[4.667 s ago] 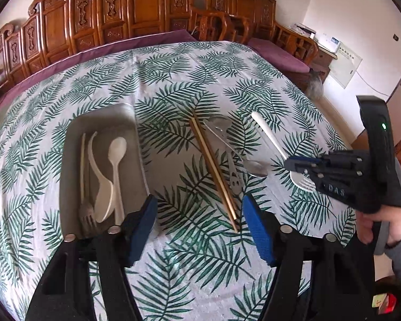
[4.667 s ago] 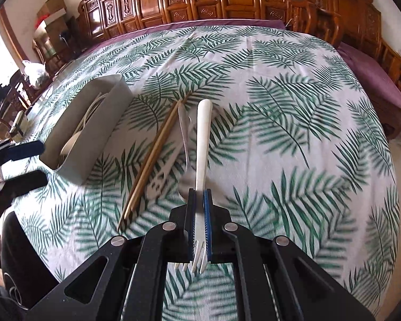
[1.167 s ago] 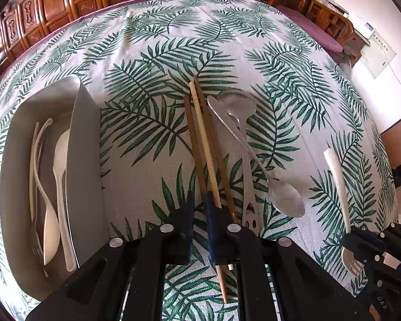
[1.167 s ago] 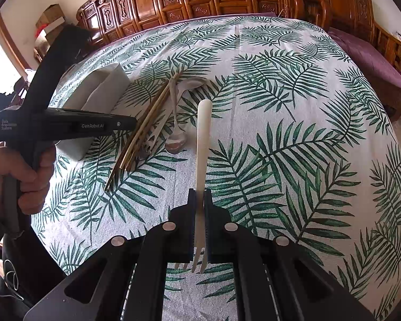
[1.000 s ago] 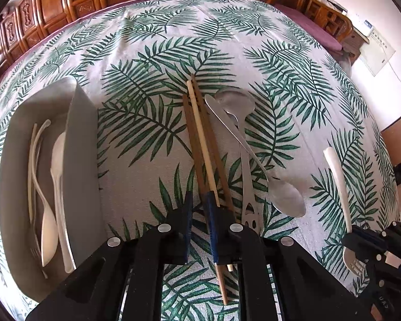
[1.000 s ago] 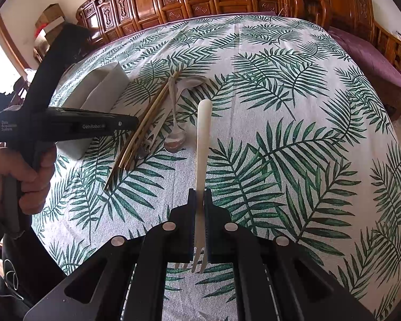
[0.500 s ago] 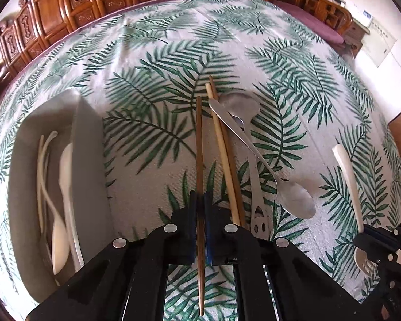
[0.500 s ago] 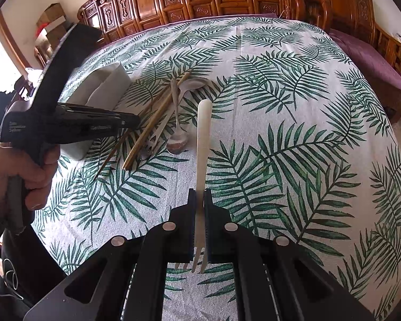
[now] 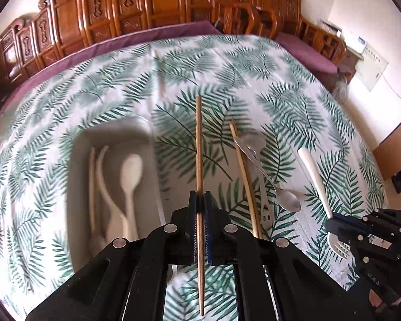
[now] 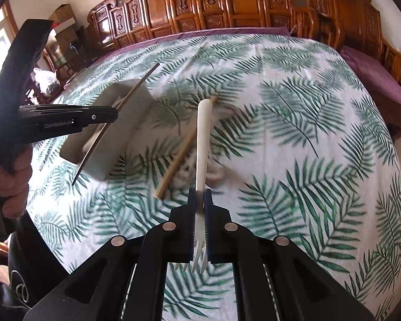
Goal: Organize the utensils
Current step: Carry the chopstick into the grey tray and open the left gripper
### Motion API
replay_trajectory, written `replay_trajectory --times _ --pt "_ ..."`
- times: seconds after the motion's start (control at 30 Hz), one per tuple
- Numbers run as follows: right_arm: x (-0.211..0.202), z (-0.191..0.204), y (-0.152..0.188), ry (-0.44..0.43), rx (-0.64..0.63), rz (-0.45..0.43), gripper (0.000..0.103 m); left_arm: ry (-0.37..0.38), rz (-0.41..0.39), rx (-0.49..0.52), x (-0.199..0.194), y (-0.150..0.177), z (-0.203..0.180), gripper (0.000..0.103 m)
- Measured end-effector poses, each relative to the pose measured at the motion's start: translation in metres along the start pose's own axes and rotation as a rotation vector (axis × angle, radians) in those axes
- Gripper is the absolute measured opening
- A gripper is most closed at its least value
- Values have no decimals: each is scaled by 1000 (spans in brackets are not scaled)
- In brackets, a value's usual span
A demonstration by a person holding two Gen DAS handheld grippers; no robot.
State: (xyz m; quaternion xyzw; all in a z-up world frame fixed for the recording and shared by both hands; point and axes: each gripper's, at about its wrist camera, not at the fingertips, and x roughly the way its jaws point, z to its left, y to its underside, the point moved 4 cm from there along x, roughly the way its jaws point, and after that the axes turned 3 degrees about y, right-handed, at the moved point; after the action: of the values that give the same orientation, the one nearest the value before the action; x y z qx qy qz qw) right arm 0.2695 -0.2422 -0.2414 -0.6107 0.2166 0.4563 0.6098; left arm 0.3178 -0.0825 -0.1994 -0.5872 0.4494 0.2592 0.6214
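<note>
Palm-leaf tablecloth (image 9: 294, 107), carved wooden chairs (image 9: 157, 5), purple cushion (image 10: 374, 75)

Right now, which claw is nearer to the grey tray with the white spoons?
Left. The left claw, shut on a brown chopstick, hangs right beside the grey tray. The right claw, holding a white fork, is farther off, beyond the loose utensils.

A: Which markings are legible?
B: Pale lettering on the side of the left gripper (image 10: 115, 115), too blurred to read. The white wall panel (image 9: 371, 67) carries a line of print, too small to read.
</note>
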Motion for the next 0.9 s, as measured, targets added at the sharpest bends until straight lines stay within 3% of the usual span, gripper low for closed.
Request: replay_trajectory --times 0.43,0.9 --pt "8 57 -38 -20 -72 -12 7 -20 -48 -57 -16 -6 74 4" --pt "22 82 -45 -14 -112 16 7 -7 19 -56 20 8 104 4"
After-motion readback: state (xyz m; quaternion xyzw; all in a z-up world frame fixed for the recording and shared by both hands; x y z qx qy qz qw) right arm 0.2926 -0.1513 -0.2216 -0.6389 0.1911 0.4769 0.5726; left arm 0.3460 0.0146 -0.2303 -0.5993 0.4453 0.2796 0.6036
